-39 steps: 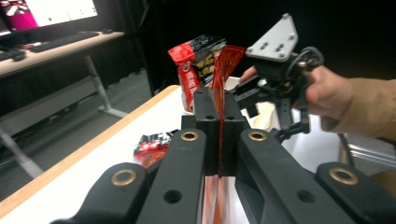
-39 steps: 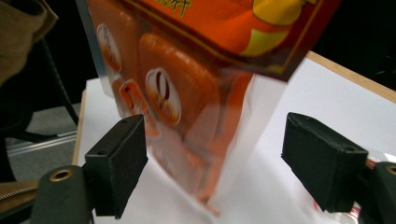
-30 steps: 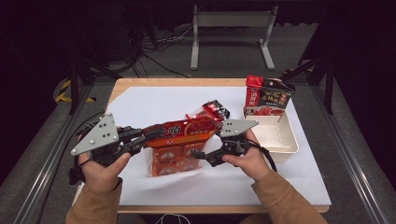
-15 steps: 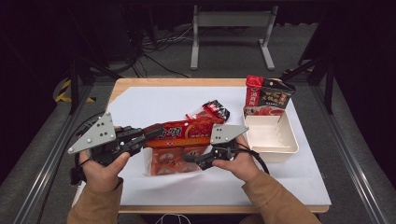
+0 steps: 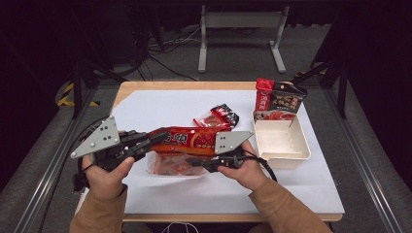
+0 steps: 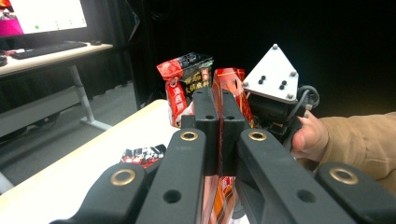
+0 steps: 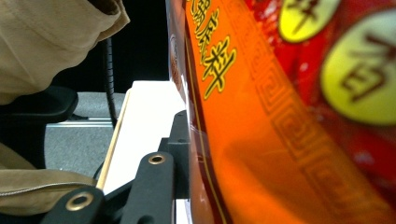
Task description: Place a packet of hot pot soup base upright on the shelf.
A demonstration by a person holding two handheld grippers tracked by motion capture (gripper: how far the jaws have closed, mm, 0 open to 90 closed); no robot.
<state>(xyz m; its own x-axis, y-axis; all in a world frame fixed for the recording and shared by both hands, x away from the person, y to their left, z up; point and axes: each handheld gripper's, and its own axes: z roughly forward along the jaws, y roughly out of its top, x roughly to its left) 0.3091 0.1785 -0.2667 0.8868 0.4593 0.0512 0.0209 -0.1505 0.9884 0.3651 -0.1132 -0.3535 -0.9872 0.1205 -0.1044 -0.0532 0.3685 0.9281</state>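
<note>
Foil snack pouch [image 5: 187, 140], light, crinkly, slippery: left gripper [image 5: 145, 141] clamps its end seam tight, right gripper [image 5: 194, 161] fingers, just closing, pinch its lower edge.

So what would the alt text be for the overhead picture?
Two hands hold an orange-red snack packet above a white-covered table: the left gripper is clamped on one end, and the right gripper has just been closing its jaws at its lower edge. A white tray sits at right.
</note>
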